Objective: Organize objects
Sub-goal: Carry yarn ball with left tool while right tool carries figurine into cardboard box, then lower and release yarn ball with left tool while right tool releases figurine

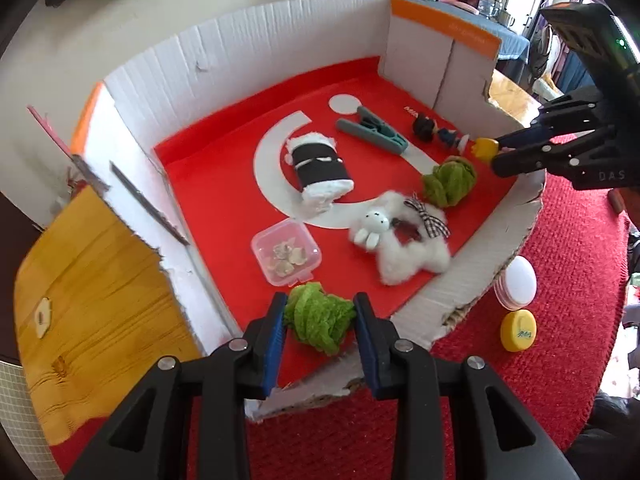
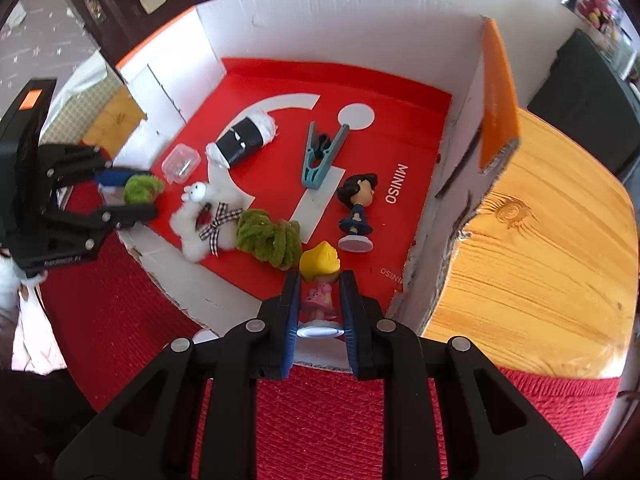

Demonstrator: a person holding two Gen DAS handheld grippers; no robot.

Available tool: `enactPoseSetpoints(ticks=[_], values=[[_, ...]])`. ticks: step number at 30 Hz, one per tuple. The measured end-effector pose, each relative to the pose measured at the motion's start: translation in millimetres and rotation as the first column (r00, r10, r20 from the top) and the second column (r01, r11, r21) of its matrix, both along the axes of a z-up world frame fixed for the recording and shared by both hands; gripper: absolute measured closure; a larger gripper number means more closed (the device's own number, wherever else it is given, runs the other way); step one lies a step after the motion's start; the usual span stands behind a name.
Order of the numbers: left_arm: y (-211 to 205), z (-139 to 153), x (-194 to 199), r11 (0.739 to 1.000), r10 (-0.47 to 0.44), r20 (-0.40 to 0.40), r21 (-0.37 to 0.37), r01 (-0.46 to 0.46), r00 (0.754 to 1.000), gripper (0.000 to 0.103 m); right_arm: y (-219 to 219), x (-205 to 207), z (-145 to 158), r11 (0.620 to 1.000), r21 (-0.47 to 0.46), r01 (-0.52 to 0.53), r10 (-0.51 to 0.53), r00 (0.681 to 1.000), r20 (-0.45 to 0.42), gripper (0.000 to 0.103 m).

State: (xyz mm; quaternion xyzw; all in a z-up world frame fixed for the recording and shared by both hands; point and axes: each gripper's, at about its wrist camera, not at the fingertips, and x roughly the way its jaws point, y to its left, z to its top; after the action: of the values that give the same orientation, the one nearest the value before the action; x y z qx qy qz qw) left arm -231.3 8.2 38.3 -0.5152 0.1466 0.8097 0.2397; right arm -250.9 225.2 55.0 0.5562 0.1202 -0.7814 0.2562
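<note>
Two toys point(image 1: 318, 316) btwn hand-held gripper point(image 1: 320, 322) pads.

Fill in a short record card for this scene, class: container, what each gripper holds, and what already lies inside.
container: white cardboard box with a red floor
left gripper: shut on green leafy ball
right gripper: shut on yellow-haired figurine
lying inside: second green ball, white plush, dark-haired figurine, teal clip, clear plastic case, black-and-white roll
outside box: yellow lid
</note>
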Motion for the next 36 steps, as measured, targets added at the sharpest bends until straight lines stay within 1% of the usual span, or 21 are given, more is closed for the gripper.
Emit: enactPoseSetpoints(ticks=[6, 11, 13, 16, 22, 26, 28, 30, 36], values=[[-1.3, -0.2, 0.3, 1.000, -0.010, 0.006, 0.000, 0.010, 1.000, 0.068, -4.2, -1.9, -5.5, 0.999, 0.034, -0.024, 0.023, 1.000, 0.019, 0.084], [1.6, 0.3, -0.7, 1.000, -0.018, 0.014, -0.016, 0.018, 1.000, 0.068, -3.7, -0.3, -9.1, 0.999, 0.047, -0.026, 0.025, 0.999, 0.036, 0.084], [0.2, 3.1, -3.6, 1.000, -0.017, 0.020, -0.004, 0.017, 1.000, 0.068, -2.3, 0.6, -8.8, 0.999, 0.049, -0.025, 0.023, 0.999, 0.036, 0.084], [-1.6, -0.9, -9.8, 1.000, -0.019, 0.068, 0.011, 0.019, 0.998, 0.068, 0.4, 1.3, -8.3, 0.999, 0.045, -0.022, 0.020, 0.999, 0.045, 0.084], [6.4, -3.4, -11.8, 0.998, -0.048, 0.092, -0.023, 0.050, 0.995, 0.068, 3.9, 1.3, -8.4, 0.999, 0.045, -0.024, 0.020, 0.997, 0.070, 0.084], [9.3, -2.9, -10.1, 0.996, -0.064, 0.092, -0.049, 0.069, 0.994, 0.067, 3.7, 5.1, -8.2, 0.997, 0.067, -0.035, 0.031, 0.998, 0.062, 0.084], [9.6, -2.8, -8.9, 0.996, -0.065, 0.090, -0.056, 0.071, 0.994, 0.066, 4.6, 6.8, -7.8, 0.997, 0.072, -0.037, 0.033, 0.998, 0.061, 0.084], [9.2, -2.8, -7.2, 0.996, -0.068, 0.093, -0.056, 0.073, 0.993, 0.062, 6.3, 7.7, -7.3, 0.997, 0.071, -0.033, 0.028, 0.998, 0.062, 0.084], [8.9, -3.4, -6.9, 0.996, -0.061, 0.091, -0.058, 0.066, 0.994, 0.060, 10.2, 12.6, -5.4, 0.996, 0.082, -0.028, 0.023, 0.998, 0.061, 0.084]])
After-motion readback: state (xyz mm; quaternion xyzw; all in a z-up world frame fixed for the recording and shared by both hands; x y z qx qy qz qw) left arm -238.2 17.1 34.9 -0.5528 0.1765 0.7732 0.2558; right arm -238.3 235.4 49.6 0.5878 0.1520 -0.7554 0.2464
